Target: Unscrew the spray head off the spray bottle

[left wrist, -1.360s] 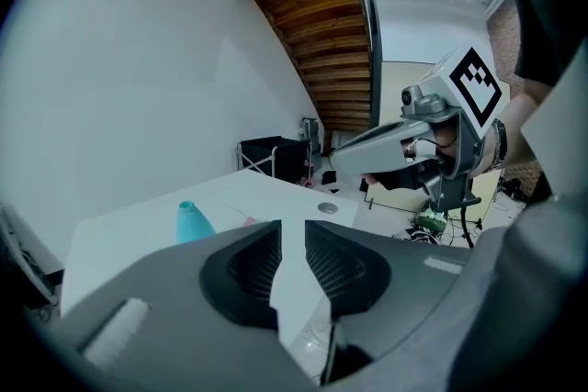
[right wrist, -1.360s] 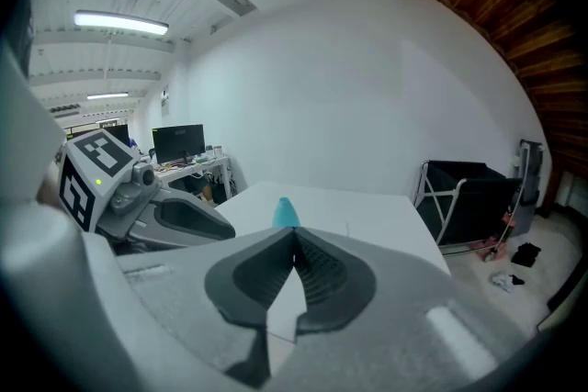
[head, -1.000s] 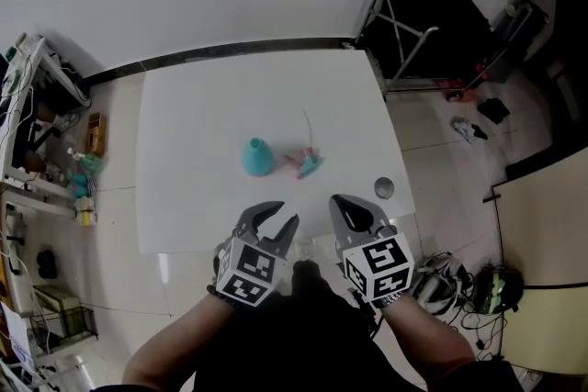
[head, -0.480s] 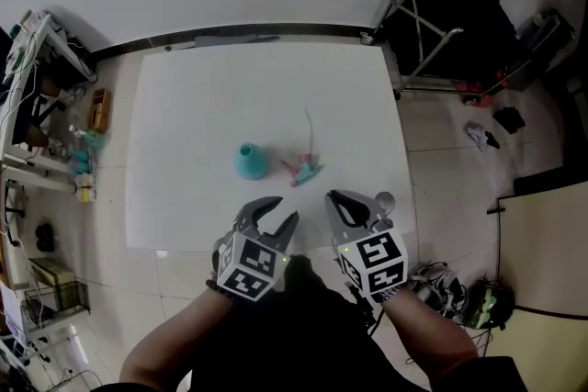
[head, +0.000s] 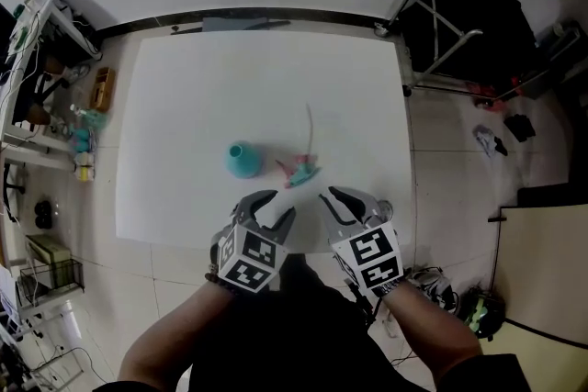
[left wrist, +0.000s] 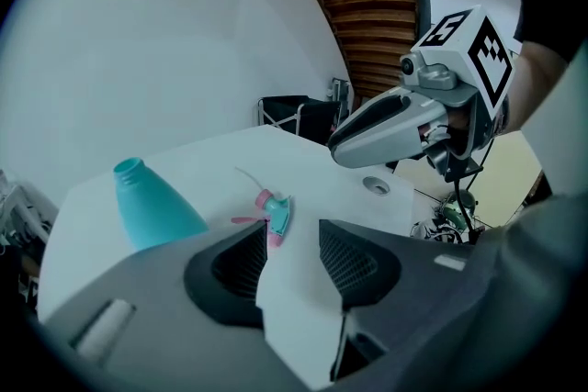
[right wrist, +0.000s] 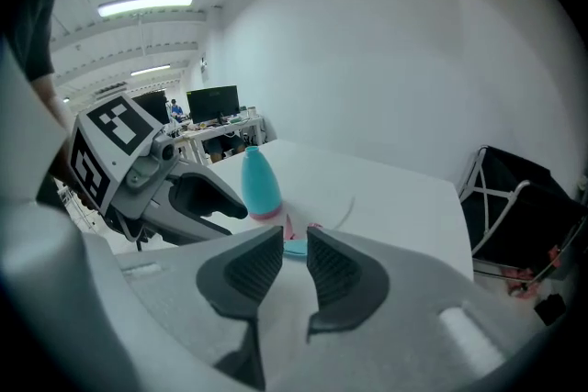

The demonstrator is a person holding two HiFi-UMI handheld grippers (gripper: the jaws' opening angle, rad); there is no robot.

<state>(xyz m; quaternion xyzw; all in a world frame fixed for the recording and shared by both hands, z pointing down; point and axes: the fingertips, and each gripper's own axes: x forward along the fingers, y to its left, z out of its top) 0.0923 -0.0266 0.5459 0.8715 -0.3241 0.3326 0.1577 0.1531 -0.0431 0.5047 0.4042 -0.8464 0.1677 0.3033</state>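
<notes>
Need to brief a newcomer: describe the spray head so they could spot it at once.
Start at the white table. Just right of the upright teal spray bottle, apart from it, lies the spray head. It is the only teal-and-pink piece, lying flat with a thin pale tube trailing away.

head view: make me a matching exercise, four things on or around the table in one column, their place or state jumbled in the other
Things:
1. spray bottle
2. spray head
3. round metal disc
4. black folding frame

Place or state:
a. on the table, near its near right corner
b. lying on its side, thin tube pointing away from the person
c. standing off the table, past its far right corner
d. upright, neck open with nothing screwed on

Pairs: 1-d, 2-b, 3-a, 4-c
</notes>
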